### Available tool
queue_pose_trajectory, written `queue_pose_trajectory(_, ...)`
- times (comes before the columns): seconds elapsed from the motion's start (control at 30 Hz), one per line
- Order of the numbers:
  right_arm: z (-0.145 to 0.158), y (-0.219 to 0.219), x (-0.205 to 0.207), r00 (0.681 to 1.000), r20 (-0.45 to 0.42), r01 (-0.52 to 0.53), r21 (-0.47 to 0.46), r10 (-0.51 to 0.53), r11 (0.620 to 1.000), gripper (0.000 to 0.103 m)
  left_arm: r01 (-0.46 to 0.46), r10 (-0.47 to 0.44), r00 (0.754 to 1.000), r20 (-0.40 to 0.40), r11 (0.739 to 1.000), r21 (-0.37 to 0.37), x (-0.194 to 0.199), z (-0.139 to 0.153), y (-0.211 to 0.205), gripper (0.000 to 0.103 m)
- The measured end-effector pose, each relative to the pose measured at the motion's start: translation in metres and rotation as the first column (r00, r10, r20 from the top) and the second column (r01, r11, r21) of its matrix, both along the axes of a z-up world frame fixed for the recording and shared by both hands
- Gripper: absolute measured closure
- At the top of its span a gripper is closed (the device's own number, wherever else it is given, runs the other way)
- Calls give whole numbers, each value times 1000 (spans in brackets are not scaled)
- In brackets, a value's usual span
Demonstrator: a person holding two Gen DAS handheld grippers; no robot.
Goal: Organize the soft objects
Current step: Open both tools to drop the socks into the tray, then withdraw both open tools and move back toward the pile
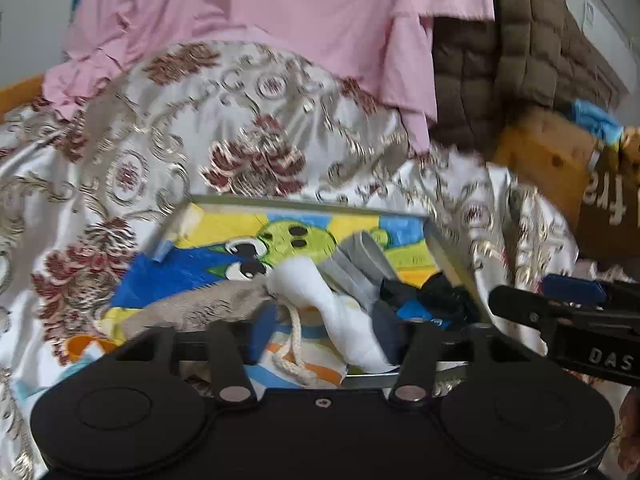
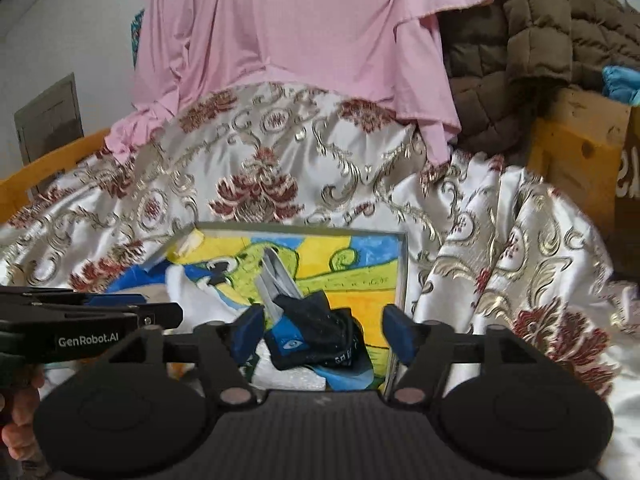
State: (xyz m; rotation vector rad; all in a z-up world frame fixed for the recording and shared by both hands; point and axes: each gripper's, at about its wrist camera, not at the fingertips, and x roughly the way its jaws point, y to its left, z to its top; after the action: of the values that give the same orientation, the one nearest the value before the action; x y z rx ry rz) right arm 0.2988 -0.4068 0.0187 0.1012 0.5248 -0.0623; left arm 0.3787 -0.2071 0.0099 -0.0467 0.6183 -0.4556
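- the tray [image 2: 402, 264] is a shallow box with a bright cartoon picture on its bottom, and it lies on the bed, on a shiny bedspread [image 1: 120, 152] with red flowers. i think it is there to collect the small soft things in one place.
- inside the tray lie a white sock [image 1: 336, 304], a grey folded cloth [image 1: 360, 260], a dark sock [image 2: 316, 320] with a blue patch, and a beige piece with a cord [image 1: 296, 344]. they are in a loose heap at the near side, touching one another.
- the left gripper [image 1: 324, 336] hangs over the near edge of the tray, above the white sock. its fingers [image 1: 264, 332] stand apart and hold nothing.
- the right gripper [image 2: 324, 334] is just beside it, over the dark sock. its fingers [image 2: 394, 332] are wide, one on each side of the sock, and do not press it.
- both grippers point down into the tray, so to me it looks like things were let go here, or the next one will be chosen.
- a pink garment [image 2: 304, 40] and a brown quilted jacket [image 2: 540, 40] hang behind the bed, outside the tray. they are probably too big for it.
- the picture is a little blurred, so small details of the heap i cannot tell.
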Motion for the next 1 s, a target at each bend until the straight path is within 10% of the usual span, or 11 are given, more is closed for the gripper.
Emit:
queue_pose_trajectory(0.63,81,48,-104,988,153,-33,-19,35,999,0,-84,104,984,145,987,-135,-111,73,88,4)
queue_pose_trajectory(1.0,98,99,-162,978,206,-29,-28,34,999,0,-208,226,949,220,973,-105,-173,79,142,1)
